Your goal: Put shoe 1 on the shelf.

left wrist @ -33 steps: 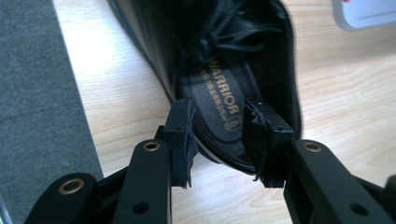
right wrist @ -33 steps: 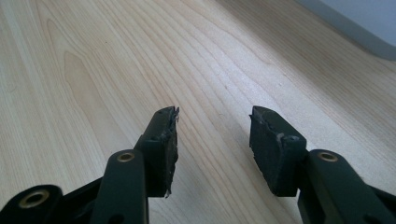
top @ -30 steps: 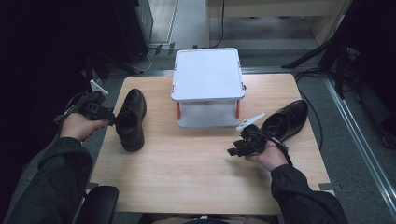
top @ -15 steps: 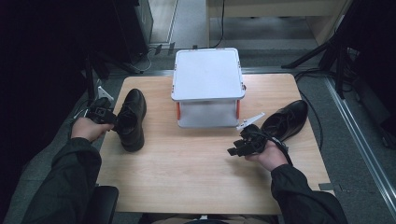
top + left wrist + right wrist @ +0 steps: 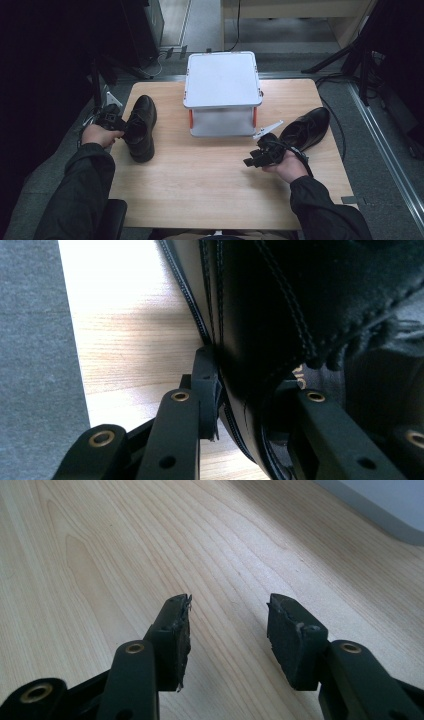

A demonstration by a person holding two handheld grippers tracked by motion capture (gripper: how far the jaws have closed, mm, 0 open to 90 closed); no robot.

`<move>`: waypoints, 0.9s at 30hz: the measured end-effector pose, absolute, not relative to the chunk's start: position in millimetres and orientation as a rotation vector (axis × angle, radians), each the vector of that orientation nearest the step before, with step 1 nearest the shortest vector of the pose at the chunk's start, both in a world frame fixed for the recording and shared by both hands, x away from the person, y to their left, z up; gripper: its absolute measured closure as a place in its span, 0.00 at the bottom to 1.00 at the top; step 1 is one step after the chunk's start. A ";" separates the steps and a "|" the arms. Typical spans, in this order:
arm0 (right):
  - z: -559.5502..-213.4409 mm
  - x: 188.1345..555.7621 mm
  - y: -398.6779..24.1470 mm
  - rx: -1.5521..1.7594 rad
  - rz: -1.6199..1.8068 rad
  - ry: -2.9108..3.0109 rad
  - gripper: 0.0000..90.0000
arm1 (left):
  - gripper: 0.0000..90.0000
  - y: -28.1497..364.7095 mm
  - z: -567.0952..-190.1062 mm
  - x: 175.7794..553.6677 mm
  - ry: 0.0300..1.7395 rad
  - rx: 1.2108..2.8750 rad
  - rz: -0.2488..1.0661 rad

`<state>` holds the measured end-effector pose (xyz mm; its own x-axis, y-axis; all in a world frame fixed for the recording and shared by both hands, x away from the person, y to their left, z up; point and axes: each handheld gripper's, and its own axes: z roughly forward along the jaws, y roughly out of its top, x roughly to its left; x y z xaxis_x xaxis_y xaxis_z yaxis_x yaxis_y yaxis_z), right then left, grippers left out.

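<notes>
A black leather shoe lies on the left of the wooden table. My left gripper has come at it from the left, and its jaws have just been closing. In the left gripper view one jaw sits outside the shoe's side wall and the other inside the opening, so the left gripper pinches the wall. A second black shoe lies at the right. My right gripper hovers open just left of that shoe, and the right gripper has only bare wood between its pads.
A white lidded box with orange clasps stands at the back centre of the table. Grey floor, cables and dark stands surround the table. Bare wood lies between the shoes and along the front edge.
My left hand has come down and right to the left shoe, and its jaws now straddle the shoe's side wall. The right hand and both shoes stayed put.
</notes>
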<state>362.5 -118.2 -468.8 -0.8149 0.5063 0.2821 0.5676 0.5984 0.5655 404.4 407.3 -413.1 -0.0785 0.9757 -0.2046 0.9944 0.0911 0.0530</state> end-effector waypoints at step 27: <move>-466.7 365.0 -123.4 -0.922 -1.028 -2.720 0.60 | 0.95 416.2 -387.1 420.9 2.309 1.841 -0.189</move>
